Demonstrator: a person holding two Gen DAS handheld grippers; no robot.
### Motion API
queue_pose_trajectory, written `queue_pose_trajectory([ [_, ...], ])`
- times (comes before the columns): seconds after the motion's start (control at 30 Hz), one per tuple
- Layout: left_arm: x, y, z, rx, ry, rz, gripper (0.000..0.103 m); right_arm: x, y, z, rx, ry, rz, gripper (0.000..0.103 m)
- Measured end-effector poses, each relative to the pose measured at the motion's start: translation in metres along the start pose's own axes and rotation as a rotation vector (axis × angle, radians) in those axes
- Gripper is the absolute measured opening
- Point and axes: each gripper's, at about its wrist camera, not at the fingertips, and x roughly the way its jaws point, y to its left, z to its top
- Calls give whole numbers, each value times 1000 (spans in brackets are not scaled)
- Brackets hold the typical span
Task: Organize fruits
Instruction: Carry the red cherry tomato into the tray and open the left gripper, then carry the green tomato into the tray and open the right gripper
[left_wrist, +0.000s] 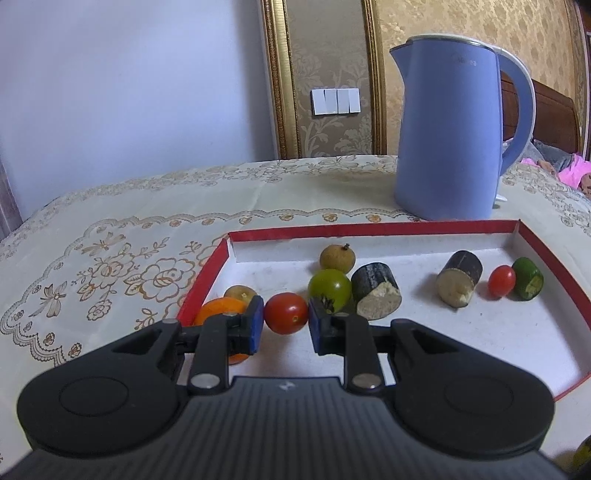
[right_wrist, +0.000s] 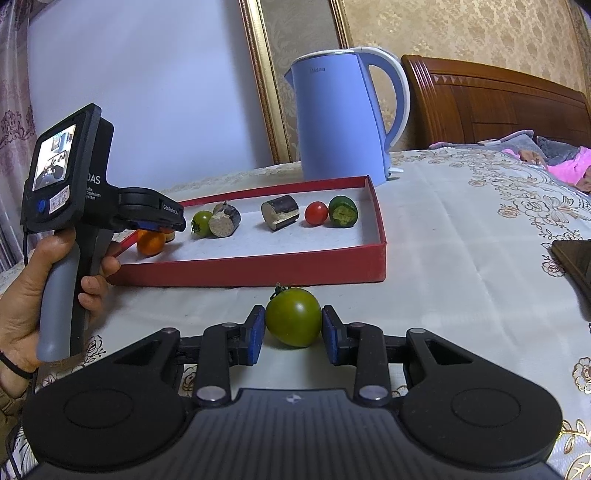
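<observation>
Pale wall (left_wrist: 129, 81), gold damask wallpaper (right_wrist: 461, 33), wooden headboard (right_wrist: 491, 99)

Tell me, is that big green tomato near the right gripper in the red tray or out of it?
Out. The big green tomato sits on the tablecloth, in front of the red tray, between the right gripper's open fingers.

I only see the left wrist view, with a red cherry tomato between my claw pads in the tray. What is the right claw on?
Observer: The right claw brackets a green tomato that sits on the tablecloth, outside the red tray, just in front of its near wall.
Operator: Anything beside it on the right that I should avoid?
Observer: A dark flat object lies farther right on the cloth, well apart from the tomato.
</observation>
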Motion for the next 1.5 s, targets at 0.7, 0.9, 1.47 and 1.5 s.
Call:
queue_pose_trajectory([
  [0.7,-17,-4,2,17,-82,4,69,33,28,72,-158,-49,-51,32],
  [0.9,-23,0,4,-1,-108,15,82,70,32,84,-158,-11,-82,32],
  [1.47,-29,2,2,-1,-124,16,95,137,30,101,-81,11,-148,33],
  [1.5,-29,2,2,3,-126,18,96,136,29,100,-74,6,-147,34],
])
